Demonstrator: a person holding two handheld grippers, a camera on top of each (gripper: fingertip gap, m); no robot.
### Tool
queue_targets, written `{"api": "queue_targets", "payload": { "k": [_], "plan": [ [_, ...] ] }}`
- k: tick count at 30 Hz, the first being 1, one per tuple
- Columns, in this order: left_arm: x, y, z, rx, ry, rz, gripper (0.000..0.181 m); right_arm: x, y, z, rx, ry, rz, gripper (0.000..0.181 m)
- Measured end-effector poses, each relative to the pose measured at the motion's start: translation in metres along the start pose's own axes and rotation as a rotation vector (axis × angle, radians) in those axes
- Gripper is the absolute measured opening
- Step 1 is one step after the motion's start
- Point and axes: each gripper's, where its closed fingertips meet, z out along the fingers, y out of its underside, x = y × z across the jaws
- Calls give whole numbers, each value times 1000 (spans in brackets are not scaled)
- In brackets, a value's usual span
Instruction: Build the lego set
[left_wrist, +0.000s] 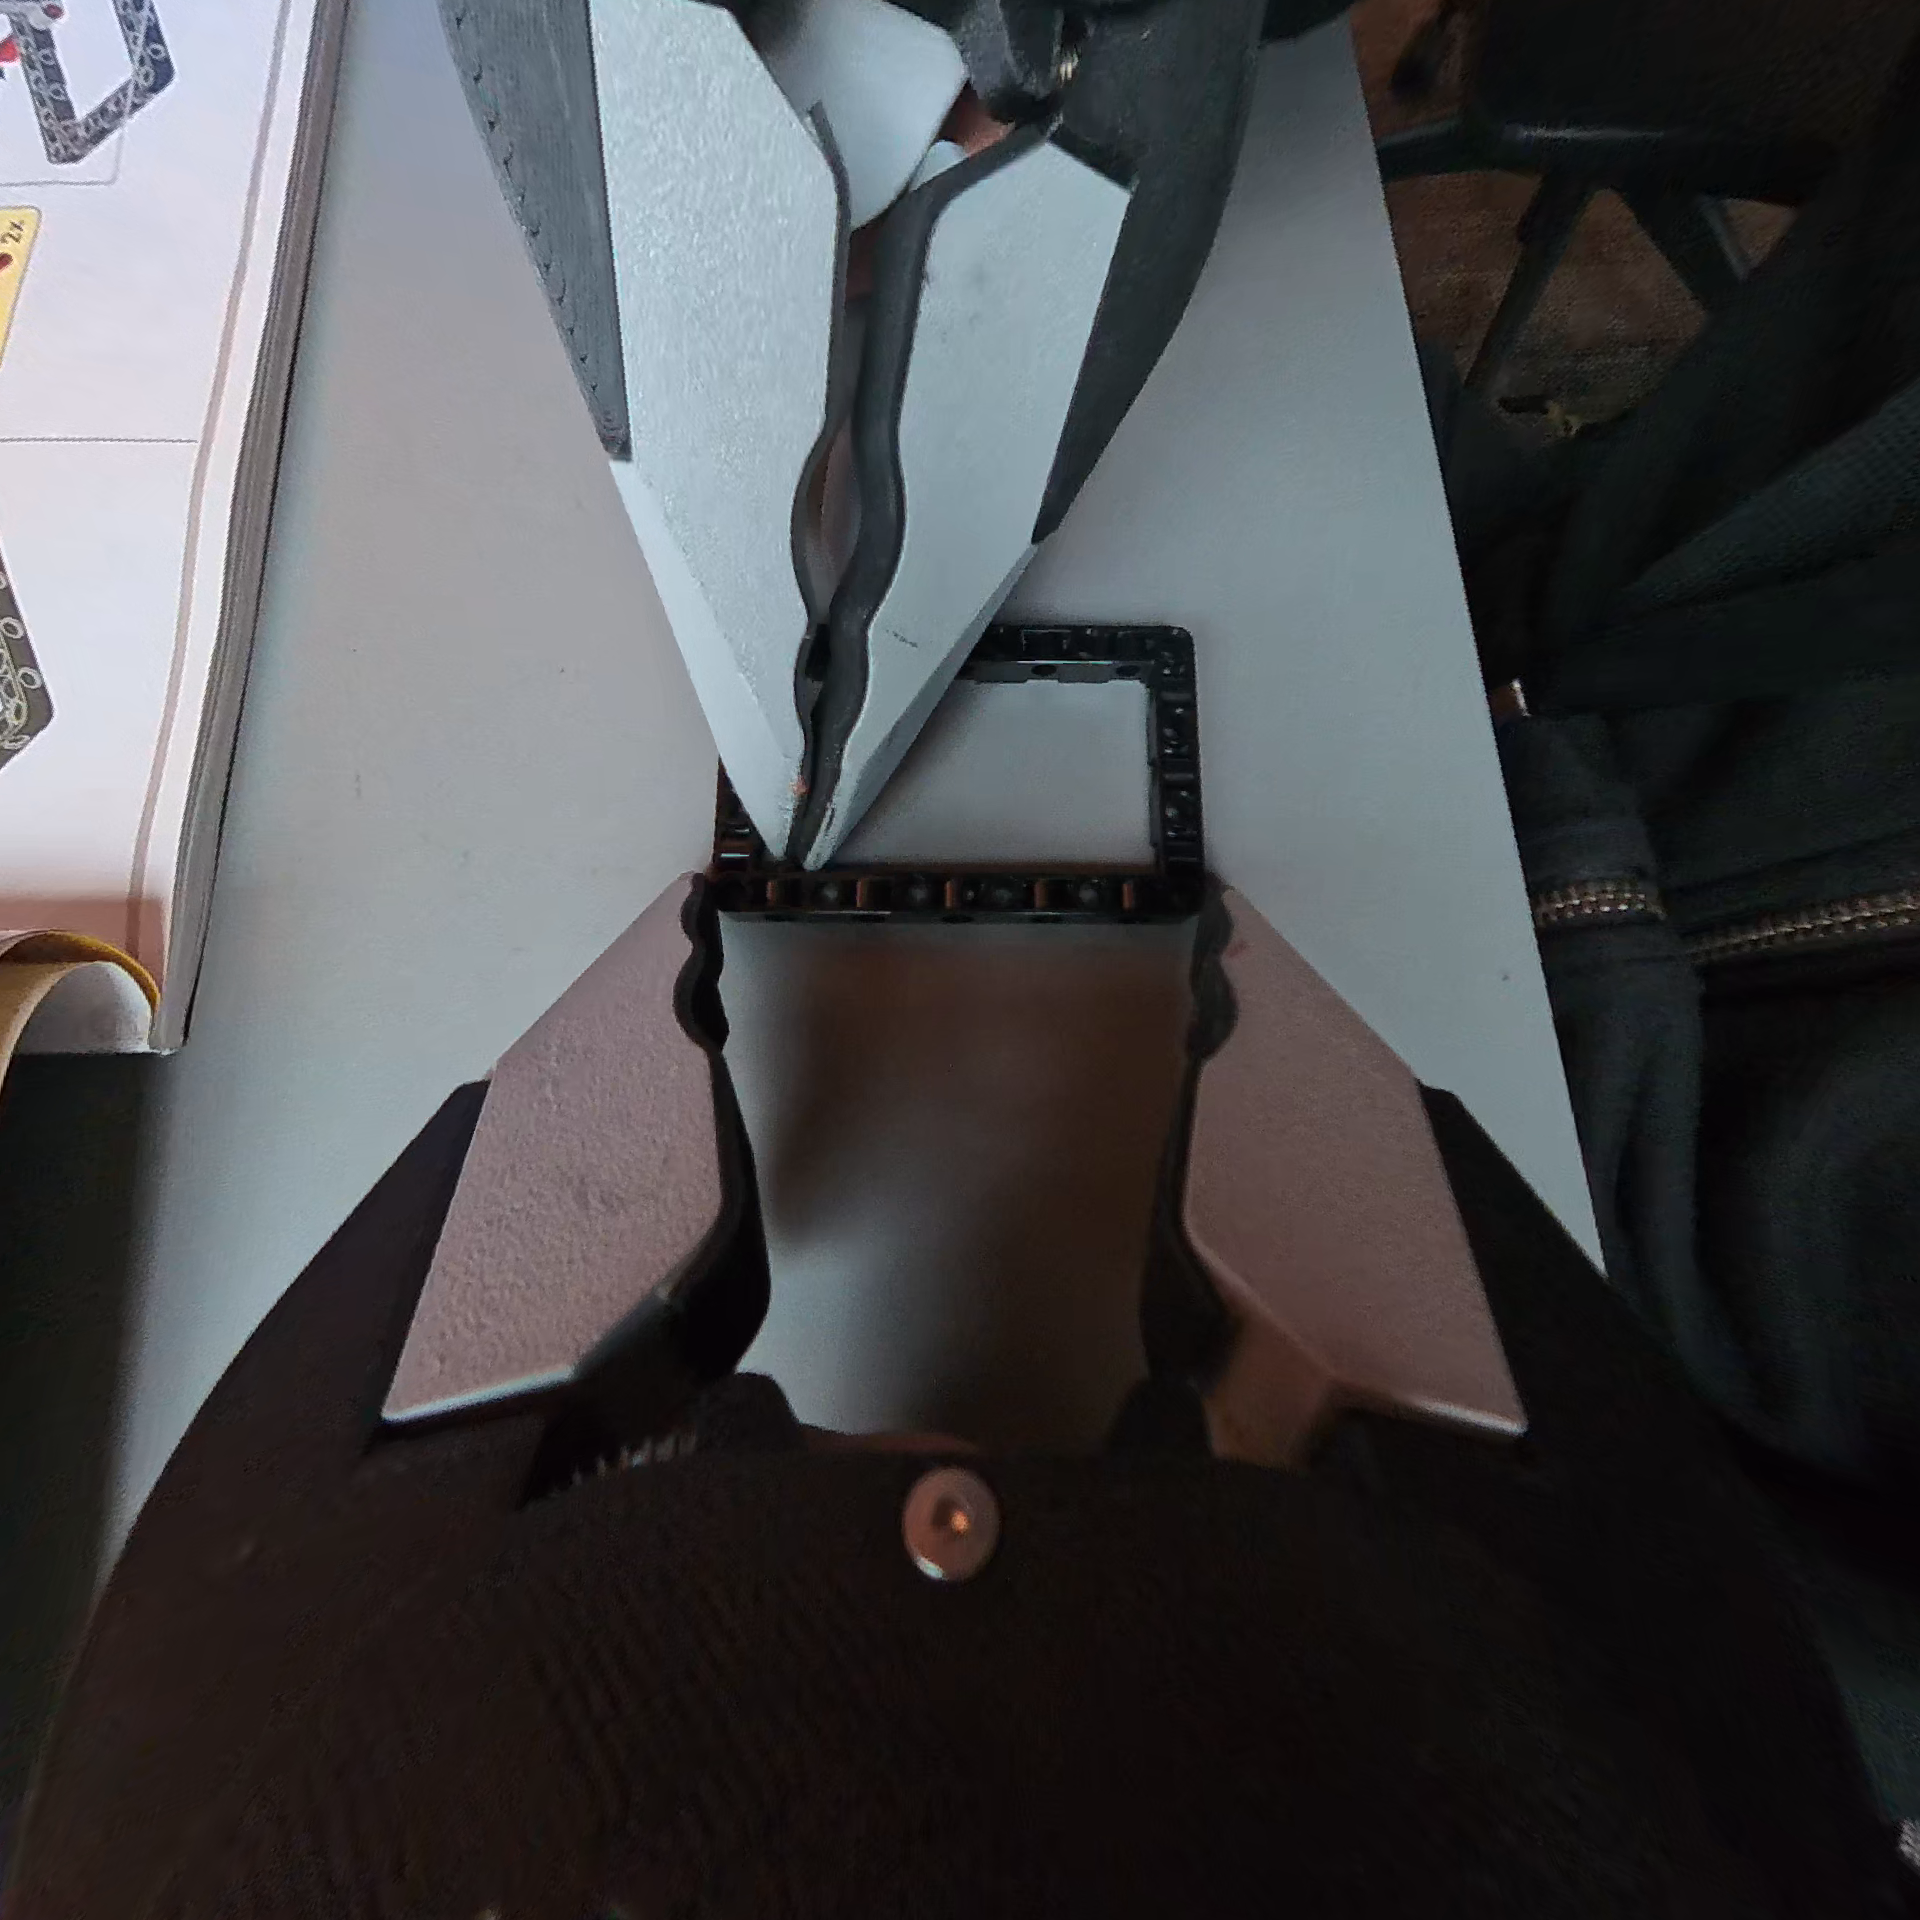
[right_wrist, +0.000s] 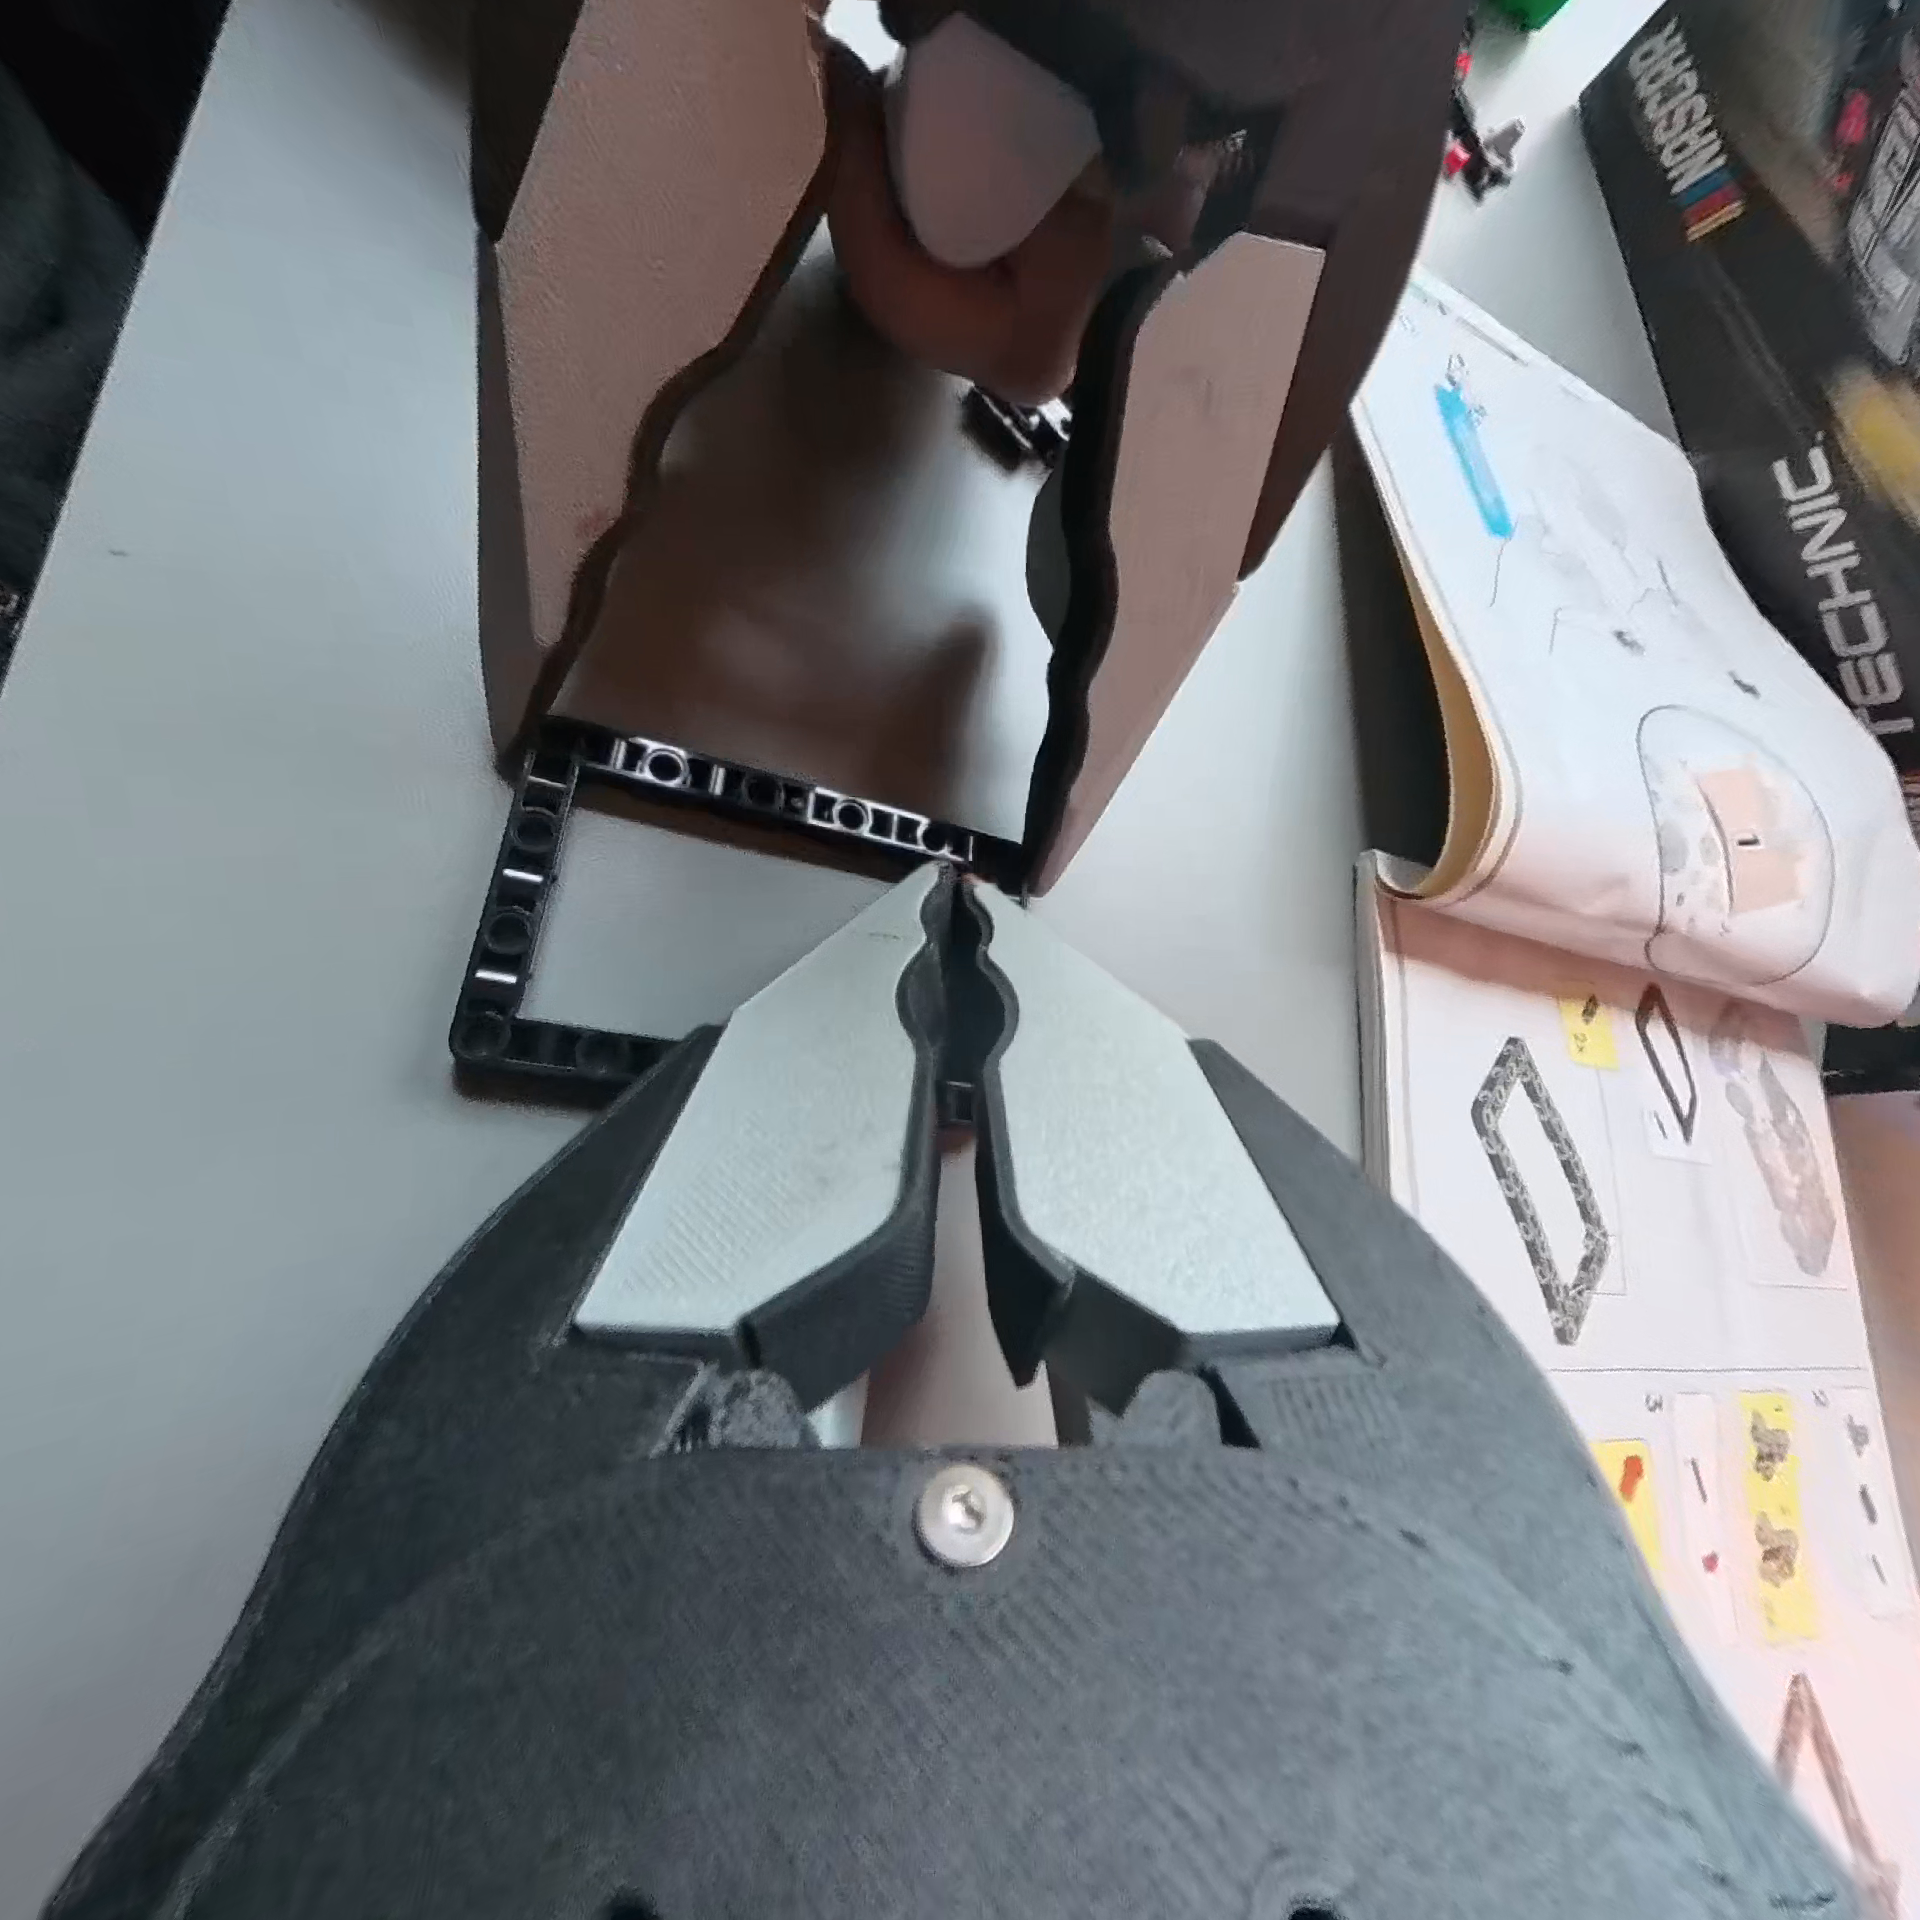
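A black rectangular lego frame lies flat on the white table. My left gripper, with pinkish-brown fingers, is closed across the frame's near side, one tip at each corner. My right gripper, with pale grey fingers, comes in from the far side and is shut, its tips pressed on the frame's near-left corner. A small red piece shows between its tips. In the right wrist view my right gripper is shut at a corner of the frame, and my left gripper straddles the frame's far side.
An open instruction booklet lies left of the frame; it also shows in the right wrist view. A black set box sits beyond it. A small black part and red bits lie farther back. Dark fabric is past the table's right edge.
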Motion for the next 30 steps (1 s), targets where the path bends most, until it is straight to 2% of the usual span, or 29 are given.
{"api": "queue_targets", "payload": {
  "k": [5,9,13,15,19,23,30],
  "plan": [
    [0,-1,1,3,1,-13,90,2,0,-4,19,-7,22,0],
    [0,-1,1,3,1,-12,90,11,-7,-23,115,24,101,0],
    [0,-1,1,3,-1,-12,90,10,-7,-35,148,21,150,0],
    [0,-1,1,3,-1,-12,90,8,-2,-35,122,23,151,0],
    [0,-1,1,3,-1,-12,90,-10,0,-31,88,-67,136,6],
    [0,-1,1,3,0,-12,90,-19,6,-24,-3,-117,93,7],
    [0,-1,1,2,-1,-11,90,-23,10,-19,-87,-156,64,1]
  ]
}}
